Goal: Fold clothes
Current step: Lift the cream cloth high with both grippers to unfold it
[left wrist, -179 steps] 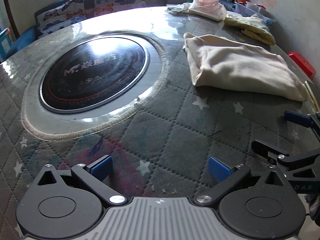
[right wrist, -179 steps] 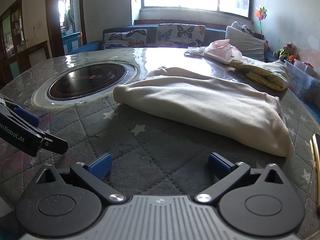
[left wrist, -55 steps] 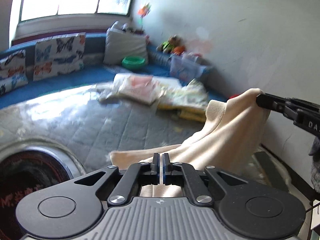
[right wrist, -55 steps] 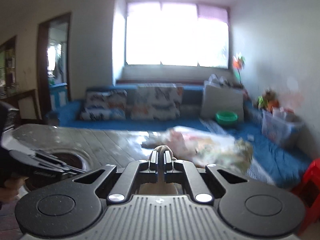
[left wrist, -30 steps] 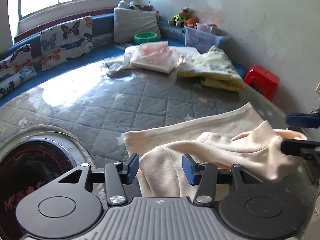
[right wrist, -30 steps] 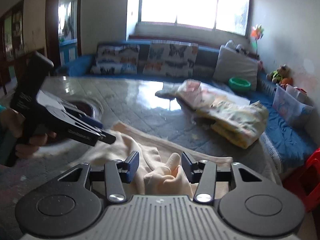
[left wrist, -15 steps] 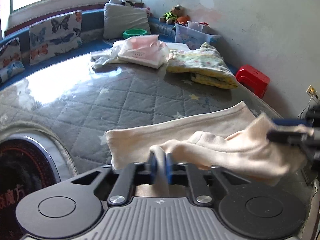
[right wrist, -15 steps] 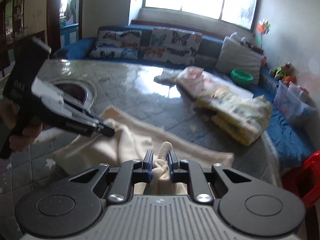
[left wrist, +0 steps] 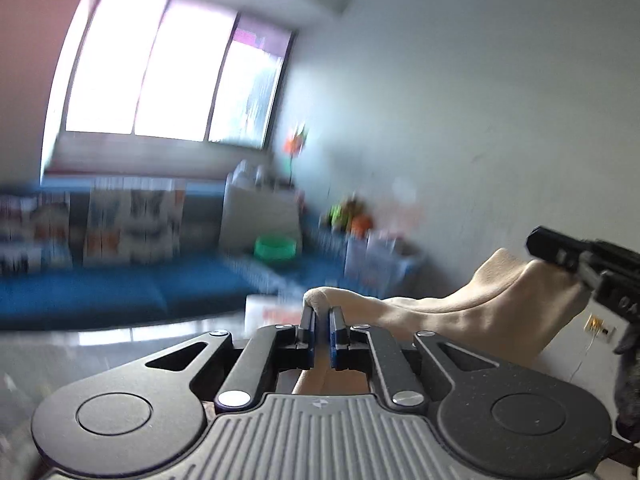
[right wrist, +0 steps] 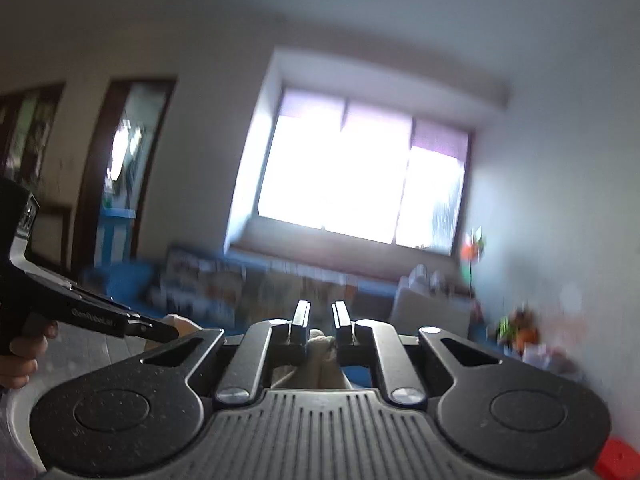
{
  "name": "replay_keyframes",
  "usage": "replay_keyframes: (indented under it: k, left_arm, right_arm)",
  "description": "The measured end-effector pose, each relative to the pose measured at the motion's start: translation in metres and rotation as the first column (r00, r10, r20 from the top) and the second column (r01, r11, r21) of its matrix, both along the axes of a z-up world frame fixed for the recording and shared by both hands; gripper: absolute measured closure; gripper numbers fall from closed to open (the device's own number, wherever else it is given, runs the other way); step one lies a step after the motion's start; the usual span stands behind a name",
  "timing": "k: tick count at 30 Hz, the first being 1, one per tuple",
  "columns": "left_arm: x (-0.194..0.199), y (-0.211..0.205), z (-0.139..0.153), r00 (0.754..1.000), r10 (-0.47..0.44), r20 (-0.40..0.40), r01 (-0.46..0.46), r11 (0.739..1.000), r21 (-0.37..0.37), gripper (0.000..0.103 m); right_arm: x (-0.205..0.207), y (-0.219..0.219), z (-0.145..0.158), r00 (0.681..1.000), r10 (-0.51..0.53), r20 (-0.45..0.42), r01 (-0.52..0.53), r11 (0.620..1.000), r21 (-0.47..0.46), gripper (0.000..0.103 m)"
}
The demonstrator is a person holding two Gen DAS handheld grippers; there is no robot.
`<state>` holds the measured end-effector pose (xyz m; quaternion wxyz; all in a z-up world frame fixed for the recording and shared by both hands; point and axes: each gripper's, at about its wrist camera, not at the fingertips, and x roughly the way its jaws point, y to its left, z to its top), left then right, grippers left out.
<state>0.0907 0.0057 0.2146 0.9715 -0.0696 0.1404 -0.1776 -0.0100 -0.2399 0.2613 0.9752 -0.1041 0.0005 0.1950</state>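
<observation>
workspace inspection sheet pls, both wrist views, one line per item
surface: table only a blurred strip, glare on it
job's things: cream garment lifted, stretched between both grippers
clutter: green bowl on blue sofa, toys by wall, blurred
grippers: left gripper shut on cream garment; right gripper shut on cream garment
cables: thin wire below wall socket
surroundings: bright window, doorway, white wall; both views motion-blurred
</observation>
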Motion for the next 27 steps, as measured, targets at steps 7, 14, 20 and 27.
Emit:
replay_keyframes:
  k: [7, 14, 20, 27]
  left_arm:
    - [-0.021, 0.001, -0.001, 1.000, 0.028, -0.010, -0.027, 0.998, 0.065, 0.096]
    - [-0.011, 0.011, -0.002, 0.995, 0.085, -0.045, -0.084, 0.996, 0.024, 0.096]
    - [-0.034, 0.015, -0.004, 0.998, 0.020, -0.051, -0.019, 0.999, 0.034, 0.096]
    - [-0.078, 0.011, -0.048, 0.994, -0.025, -0.105, 0.038, 0.992, 0.120, 0.095]
  right_arm:
    - [-0.016, 0.005, -0.016, 0.999, 0.023, -0.039, -0.026, 0.998, -0.061, 0.093]
    - [-0.010, 0.016, -0.024, 0.999, -0.002, -0.036, -0.001, 0.997, -0.081, 0.098]
    - [-0.023, 0.019, -0.021, 0.999, 0.021, -0.039, -0.023, 0.997, -0.067, 0.101]
    - [-0.035, 0.021, -0.045, 0.993, 0.042, -0.106, -0.051, 0.995, -0.089, 0.096]
